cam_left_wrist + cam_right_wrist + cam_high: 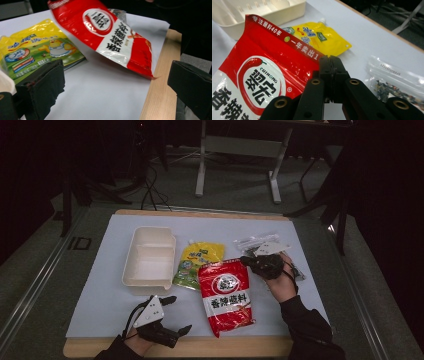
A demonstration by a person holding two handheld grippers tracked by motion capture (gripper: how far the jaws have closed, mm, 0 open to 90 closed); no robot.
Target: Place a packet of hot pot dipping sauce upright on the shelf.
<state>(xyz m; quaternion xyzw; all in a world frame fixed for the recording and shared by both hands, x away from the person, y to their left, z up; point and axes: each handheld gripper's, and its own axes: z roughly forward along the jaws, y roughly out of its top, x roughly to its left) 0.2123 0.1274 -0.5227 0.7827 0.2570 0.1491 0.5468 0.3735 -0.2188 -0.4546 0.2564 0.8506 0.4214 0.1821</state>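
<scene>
Here, from the high view: flat red-and-white glossy plastic sauce pouch point(226, 296) lying mid-table on the pale blue-white table sheet point(100, 300), overlapping the right edge of the yellow-and-green spouted pouch point(198, 264), with the cream two-compartment plastic tray point(148, 261) to the left and a clear plastic bag of dark bits point(260, 243) far right. Right gripper point(245, 260) at the red pouch's far right corner, seemingly pinching it; left gripper point(178, 312) near the table's near edge, left of the pouch, jaws spread and empty. Through the left gripper view: red pouch point(110, 37) with its near end raised off the sheet, sagging and blurred, so probably soft, limp and fairly light; glossy film likely slippery. Through the right gripper view: jaws pressed together on the pouch's point(264, 75) top seam, just beside the white-lettered band. Probably best held at that flat sealed edge or a corner, not the filled belly; second grip at the near seam to stop swinging.
</scene>
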